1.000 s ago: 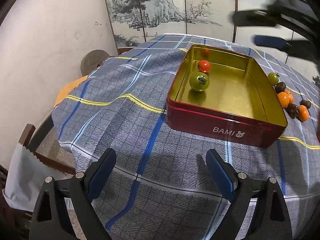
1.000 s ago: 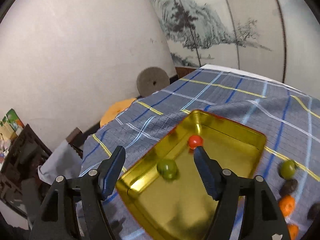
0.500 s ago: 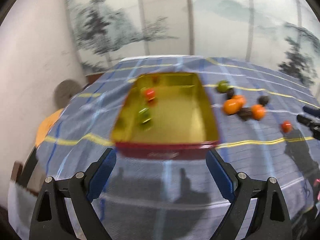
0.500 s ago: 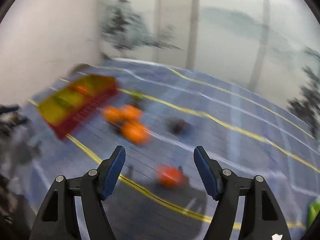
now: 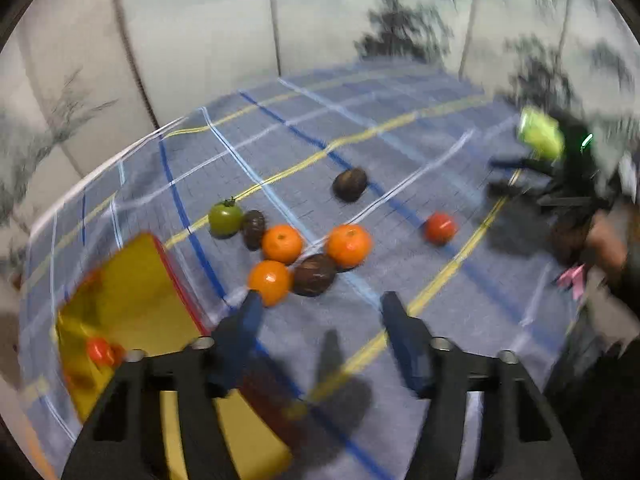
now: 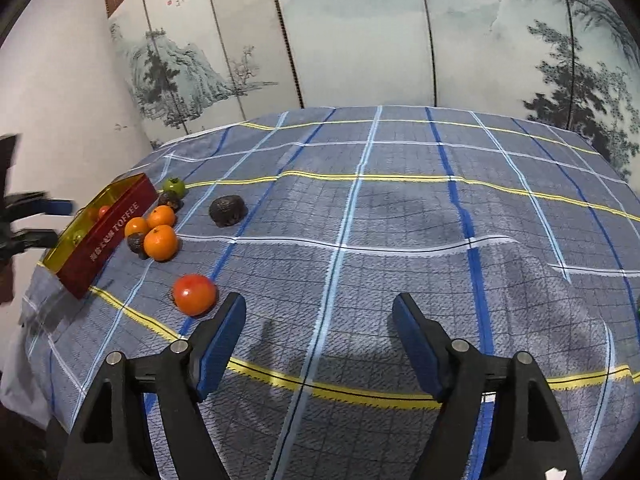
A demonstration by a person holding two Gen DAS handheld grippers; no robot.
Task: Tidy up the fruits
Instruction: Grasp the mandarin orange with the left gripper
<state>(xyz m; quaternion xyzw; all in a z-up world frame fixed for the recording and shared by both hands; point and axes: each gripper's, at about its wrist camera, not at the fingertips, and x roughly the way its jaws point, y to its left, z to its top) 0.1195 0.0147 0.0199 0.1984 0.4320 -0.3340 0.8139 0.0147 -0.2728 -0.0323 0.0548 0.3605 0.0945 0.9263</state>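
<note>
- The right gripper hangs low over the checked tablecloth with nothing between its blue pads; the jaws stand apart and are opening wider, which I judge is to make room for a round fruit.
- Just left of its left pad, near the front of the table, lies a red tomato, alone and apart from the other fruit; being nearest, it looks like the likely next pick, though the gripper is not yet lined up on it.
- The left gripper points down at the cloth, blurred; its jaws are closing, and nothing lies between them; its left fingertip sits in front of the nearest orange, touching or not I cannot tell.
- Beyond it, in the left view, the rest of the loose fruit is bunched: two more oranges and, a dark brown fruit between them, a green tomato with another dark fruit against it, and one dark fruit farther off alone.
- The red tin, gold inside, stands at the far left of the right view with the bunch just beside its long wall; that keeps each carry short.
- A small red fruit and a greenish one already lie in the tin; most of the fruit is still on the cloth, so I judge the sorting is at an early stage.
- Round fruit may roll on the rumpled cloth if nudged.
</note>
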